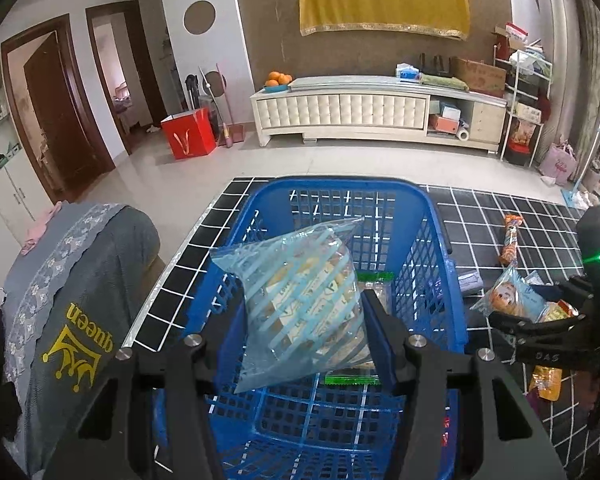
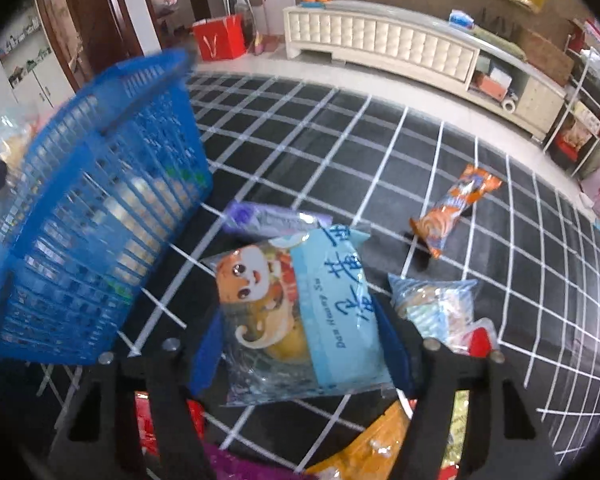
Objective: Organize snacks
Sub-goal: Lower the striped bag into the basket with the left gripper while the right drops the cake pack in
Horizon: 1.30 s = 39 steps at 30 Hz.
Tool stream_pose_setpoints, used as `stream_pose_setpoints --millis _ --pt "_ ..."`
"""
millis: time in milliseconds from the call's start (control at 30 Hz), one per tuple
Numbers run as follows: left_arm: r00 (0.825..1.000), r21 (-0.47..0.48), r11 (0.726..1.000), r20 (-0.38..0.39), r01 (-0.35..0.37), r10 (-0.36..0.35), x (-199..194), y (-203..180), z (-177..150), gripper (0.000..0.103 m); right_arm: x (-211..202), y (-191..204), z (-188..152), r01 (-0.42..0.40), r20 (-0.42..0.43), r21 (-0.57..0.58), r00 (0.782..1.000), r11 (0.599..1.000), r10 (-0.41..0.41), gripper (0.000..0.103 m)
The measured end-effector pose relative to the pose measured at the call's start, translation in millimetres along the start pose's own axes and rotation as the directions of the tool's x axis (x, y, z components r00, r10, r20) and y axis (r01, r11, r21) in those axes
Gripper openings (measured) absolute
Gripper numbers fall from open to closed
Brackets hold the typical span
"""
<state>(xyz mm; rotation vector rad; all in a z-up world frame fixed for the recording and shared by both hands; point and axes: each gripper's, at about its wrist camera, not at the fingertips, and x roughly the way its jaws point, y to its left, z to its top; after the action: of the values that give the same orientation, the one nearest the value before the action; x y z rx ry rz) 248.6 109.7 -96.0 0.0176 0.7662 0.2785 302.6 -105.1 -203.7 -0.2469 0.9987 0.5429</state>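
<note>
1. Two sets of tongs work over a black worktop (image 2: 440, 168) lined with a white grid.
2. The left tongs (image 1: 300, 320) grip a clear blue-striped bag of biscuits (image 1: 304, 304), holding it inside the blue basket (image 1: 432, 216), above the basket's floor.
3. The right tongs (image 2: 300, 344) straddle a light-blue snack packet with a cartoon animal (image 2: 296, 320); their blue pads sit at its sides, though whether they press it cannot be told.
4. Just beyond that packet lies a purple wrapper (image 2: 268, 218); farther ahead, to the right, an orange wrapped snack (image 2: 452, 208).
5. A small clear bag (image 2: 436, 308) lies just right of the right tongs; the basket stands to their left.
</note>
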Motion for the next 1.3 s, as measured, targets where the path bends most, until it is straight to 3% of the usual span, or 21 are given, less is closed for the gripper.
stream_pose_setpoints --millis 233,567,733,933,1300 --pt "0.999 0.017 0.999 0.027 0.043 -0.043 -19 14 5 0.053 -54 30 25 -0.014 0.101 -0.012 0.995 1.000 0.015 0.073" --pt "0.994 0.147 0.987 0.072 0.068 -0.079 -35 33 26 0.053 -93 85 55 -0.066 0.179 -0.076 0.981 0.995 0.079 0.073" --pt "0.993 0.195 0.976 0.040 0.098 -0.108 -22 42 35 0.053 -90 105 68 -0.064 0.180 -0.103 0.980 0.993 0.082 0.073" --pt "0.988 0.187 0.970 -0.023 0.154 -0.152 6 52 40 0.053 -74 118 82 -0.060 0.154 -0.102 0.985 0.993 0.076 0.073" --pt "0.979 0.170 0.966 -0.092 0.193 -0.179 42 58 43 0.054 -43 128 102 -0.026 0.100 -0.122 0.994 0.992 0.038 0.073"
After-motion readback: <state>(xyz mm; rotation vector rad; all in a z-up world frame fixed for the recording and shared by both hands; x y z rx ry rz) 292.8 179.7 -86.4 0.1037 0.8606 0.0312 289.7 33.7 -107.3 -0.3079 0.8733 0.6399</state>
